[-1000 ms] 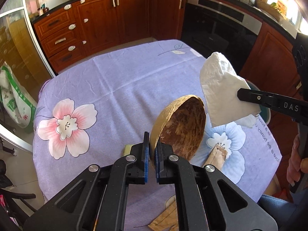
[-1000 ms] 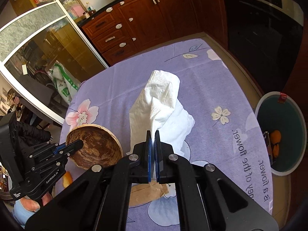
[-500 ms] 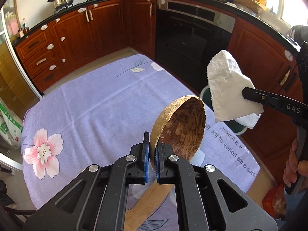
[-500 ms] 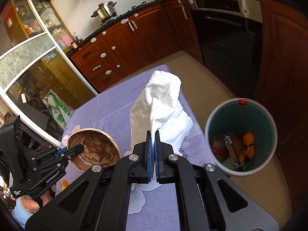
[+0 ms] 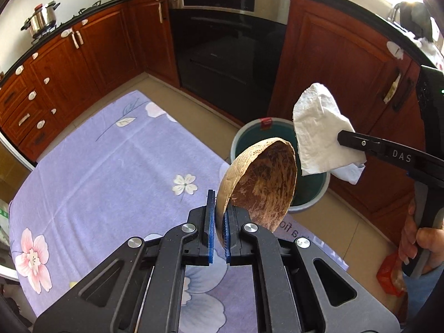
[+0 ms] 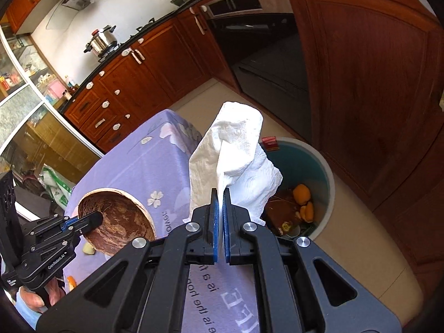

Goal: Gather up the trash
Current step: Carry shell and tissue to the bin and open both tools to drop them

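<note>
My left gripper (image 5: pixel 218 219) is shut on the rim of a brown coconut shell half (image 5: pixel 263 183) and holds it in the air past the table's far edge; the shell also shows in the right wrist view (image 6: pixel 119 216). My right gripper (image 6: pixel 220 205) is shut on a crumpled white paper towel (image 6: pixel 233 163), held over the rim of the teal trash bin (image 6: pixel 319 166). The towel (image 5: pixel 319 136) and the bin (image 5: pixel 249 136) also show in the left wrist view, the bin partly hidden behind the shell. The bin holds orange peels (image 6: pixel 302 194) and other waste.
The table has a purple floral cloth (image 5: pixel 111 172). Small scraps (image 6: pixel 88 248) lie on it near the left gripper. Wooden cabinets (image 6: pixel 374 83) and a black oven (image 5: pixel 227 50) stand close behind the bin. A red bag (image 5: pixel 391 274) lies on the floor.
Both grippers have swung right, from over the table towards the bin. The towel now hangs over the bin's rim and the shell is at the table's edge.
</note>
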{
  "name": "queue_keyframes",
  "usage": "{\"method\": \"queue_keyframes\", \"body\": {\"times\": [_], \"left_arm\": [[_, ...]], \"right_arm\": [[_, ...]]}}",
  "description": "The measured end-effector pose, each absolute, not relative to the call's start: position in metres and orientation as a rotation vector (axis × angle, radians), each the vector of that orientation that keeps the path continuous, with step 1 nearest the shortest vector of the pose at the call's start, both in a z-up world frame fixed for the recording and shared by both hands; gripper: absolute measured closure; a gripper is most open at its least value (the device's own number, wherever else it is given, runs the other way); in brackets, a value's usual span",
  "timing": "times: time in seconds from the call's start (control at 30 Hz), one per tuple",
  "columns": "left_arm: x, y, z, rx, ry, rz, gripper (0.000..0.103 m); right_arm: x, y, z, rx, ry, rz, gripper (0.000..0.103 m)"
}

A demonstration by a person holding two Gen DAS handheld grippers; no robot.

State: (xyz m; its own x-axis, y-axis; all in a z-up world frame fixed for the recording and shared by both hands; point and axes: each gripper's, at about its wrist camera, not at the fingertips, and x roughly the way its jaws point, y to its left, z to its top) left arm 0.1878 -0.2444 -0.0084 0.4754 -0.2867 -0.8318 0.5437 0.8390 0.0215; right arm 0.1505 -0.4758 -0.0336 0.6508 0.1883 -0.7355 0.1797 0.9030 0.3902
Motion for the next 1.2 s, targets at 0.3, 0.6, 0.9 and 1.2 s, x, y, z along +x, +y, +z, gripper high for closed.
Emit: {"method": "queue_keyframes", "body": {"times": [0.3,0.6,0.9,1.2], "left_arm": [[0.213,-0.288,-0.033,0.338,0.993,-0.56,0.097],[0.23,-0.307,-0.05,0.346,1.021,-0.585,0.097],[0.241,-0.315,-0.065,0.348,1.048,-0.598,0.097],[0.244,-0.339,-0.085,0.373,1.079,-0.641,0.097]], "right_arm": [[0.172,-0.501,-0.087,0.519,0.983,-0.052,0.097],[0.187,-0.509,-0.104,0.552,1.008,-0.066,0.031],[0.188,-0.52,-0.101,0.593,1.016,-0.094,0.015],[0.18,-0.529,-0.099,0.591,1.017,-0.127,0.013]]}}
